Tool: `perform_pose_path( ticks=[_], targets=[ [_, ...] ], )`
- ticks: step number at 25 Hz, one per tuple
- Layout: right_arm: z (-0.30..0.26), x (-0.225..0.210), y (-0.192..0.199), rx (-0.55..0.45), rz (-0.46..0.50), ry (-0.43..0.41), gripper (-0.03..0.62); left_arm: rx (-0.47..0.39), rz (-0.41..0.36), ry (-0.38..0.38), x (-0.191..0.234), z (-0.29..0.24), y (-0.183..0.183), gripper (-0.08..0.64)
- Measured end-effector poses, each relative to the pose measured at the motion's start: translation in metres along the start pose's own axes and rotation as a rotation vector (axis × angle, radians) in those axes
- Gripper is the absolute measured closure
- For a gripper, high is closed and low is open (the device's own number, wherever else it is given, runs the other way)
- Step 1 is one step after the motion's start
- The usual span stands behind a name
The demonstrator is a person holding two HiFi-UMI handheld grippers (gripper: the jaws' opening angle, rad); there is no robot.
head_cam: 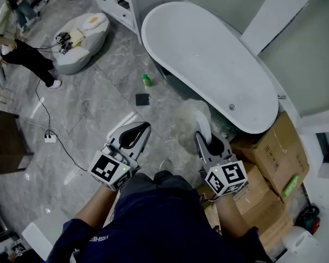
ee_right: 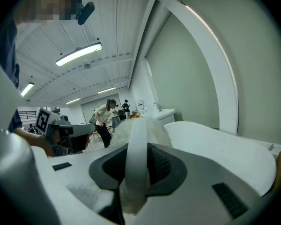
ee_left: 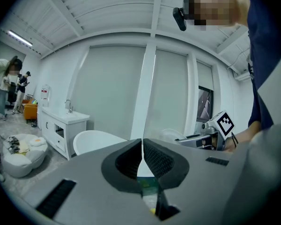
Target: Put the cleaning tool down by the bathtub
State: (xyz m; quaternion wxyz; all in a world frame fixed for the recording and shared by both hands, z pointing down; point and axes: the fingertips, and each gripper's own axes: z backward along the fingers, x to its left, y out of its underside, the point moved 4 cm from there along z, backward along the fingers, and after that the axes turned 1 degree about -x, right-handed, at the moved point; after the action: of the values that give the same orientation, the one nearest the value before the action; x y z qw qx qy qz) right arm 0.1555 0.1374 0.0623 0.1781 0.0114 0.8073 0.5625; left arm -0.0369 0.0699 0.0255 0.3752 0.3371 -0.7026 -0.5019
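Right gripper [head_cam: 209,142] is clamped on the white handle of the fluffy cleaning tool [head_cam: 201,125], which I see just beside the bathtub [head_cam: 208,64], while my left gripper [head_cam: 136,136] is closed and empty.

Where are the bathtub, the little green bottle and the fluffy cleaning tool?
bathtub [head_cam: 208,64]: head view, bare inside.
green bottle [head_cam: 147,80]: head view, its body.
cleaning tool [ee_right: 136,149]: right gripper view, white handle.
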Motion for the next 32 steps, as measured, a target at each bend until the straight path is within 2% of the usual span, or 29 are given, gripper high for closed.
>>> perform_pose_path(
  ticks=[15,25,32],
  targets=[
    [-0.056,-0.041,0.009,0.048,-0.027,0.029,0.502,0.079,0.03,0.017,0.043,-0.054,0.026,0.523],
    [-0.127,-0.07,0.049,0.129,-0.057,0.092,0.502,0.152,0.018,0.05,0.11,-0.093,0.065,0.523],
    [-0.189,-0.085,0.087,0.188,-0.036,0.107,0.502,0.204,0.035,0.074,0.162,-0.119,0.112,0.523]
  ],
)
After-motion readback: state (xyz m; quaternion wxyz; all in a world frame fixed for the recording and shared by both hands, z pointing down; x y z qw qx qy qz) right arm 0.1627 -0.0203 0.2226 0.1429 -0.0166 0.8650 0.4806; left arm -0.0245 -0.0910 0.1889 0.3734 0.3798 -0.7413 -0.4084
